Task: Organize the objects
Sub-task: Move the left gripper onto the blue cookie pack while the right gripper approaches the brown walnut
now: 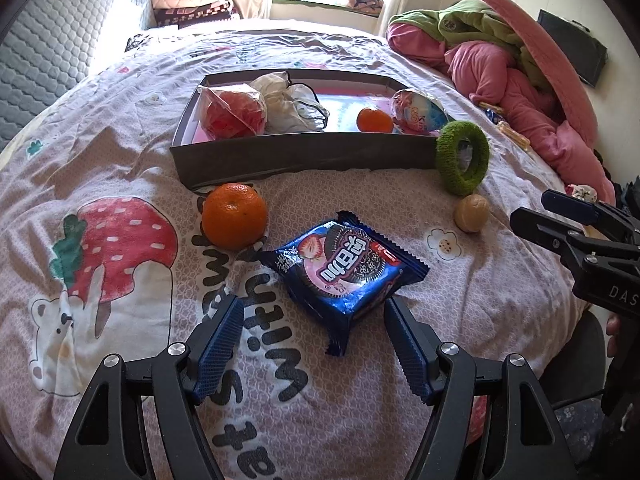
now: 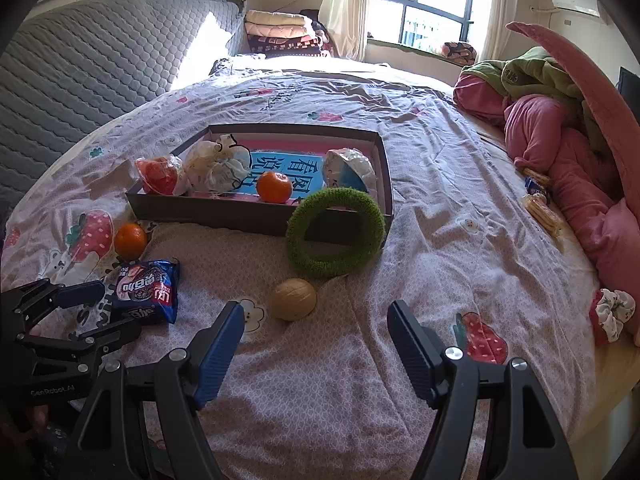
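Left gripper: your left gripper (image 1: 314, 312) hangs with its blue-padded jaws spread wide over the bed and nothing clamped; the near end of the blue foil biscuit packet (image 1: 344, 272) lies between the fingertips, with the right-hand pad close by its edge and the other well clear.
Right gripper: your right gripper (image 2: 316, 320) is spread just as wide and holds nothing; its fingers (image 2: 222, 350) hover above bare bedspread.
Round nut: the pale brown round nut-like ball (image 2: 293, 299) sits on the bed just ahead of your right gripper, nearer its left finger, not touched.
Green ring: the fuzzy green fabric ring (image 2: 335, 232) stands tilted, leaning on the near right corner of the box.
Box: the shallow dark cardboard box with a pink lining (image 2: 224, 212) lies mid-bed. Inside you can see a red item in clear wrap (image 2: 159, 176), a crumpled white bag (image 2: 216, 166), a small orange mandarin (image 2: 274, 187) and a white-and-blue wrapped egg shape (image 2: 350, 170).
Loose mandarin: a second orange mandarin (image 1: 234, 216) rests on the bed just outside the box's near left corner, beside the packet.
Bed: pink patterned bedspread with strawberry prints (image 1: 120, 160).
Far right: a heap of pink and green bedding (image 2: 560, 140), with a white floral scrunchie (image 2: 612, 312) near it.
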`<move>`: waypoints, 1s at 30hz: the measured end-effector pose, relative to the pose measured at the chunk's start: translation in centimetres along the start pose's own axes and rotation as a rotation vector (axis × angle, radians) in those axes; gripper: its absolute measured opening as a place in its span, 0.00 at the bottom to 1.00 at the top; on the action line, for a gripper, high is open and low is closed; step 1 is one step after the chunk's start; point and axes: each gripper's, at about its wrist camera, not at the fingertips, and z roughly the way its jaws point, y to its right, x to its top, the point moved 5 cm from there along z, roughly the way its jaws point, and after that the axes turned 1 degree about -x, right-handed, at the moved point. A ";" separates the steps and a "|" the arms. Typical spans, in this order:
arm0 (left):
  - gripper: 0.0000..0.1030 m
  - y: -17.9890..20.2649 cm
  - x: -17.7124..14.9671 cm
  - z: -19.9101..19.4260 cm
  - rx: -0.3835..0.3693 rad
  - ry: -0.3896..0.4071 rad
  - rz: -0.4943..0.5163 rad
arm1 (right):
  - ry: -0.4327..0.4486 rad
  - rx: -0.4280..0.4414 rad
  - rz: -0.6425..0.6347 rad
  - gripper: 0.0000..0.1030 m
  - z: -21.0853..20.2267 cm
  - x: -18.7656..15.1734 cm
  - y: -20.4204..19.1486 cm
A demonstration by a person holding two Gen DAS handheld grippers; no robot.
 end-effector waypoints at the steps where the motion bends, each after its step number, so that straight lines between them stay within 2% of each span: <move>1: 0.72 0.0 0.1 0.2 -0.004 0.001 0.001 | -0.002 0.001 0.000 0.71 0.1 -0.1 0.0; 30: 0.72 2.3 2.3 3.4 -0.067 0.002 0.032 | -0.055 0.025 0.048 0.71 3.7 -0.9 0.4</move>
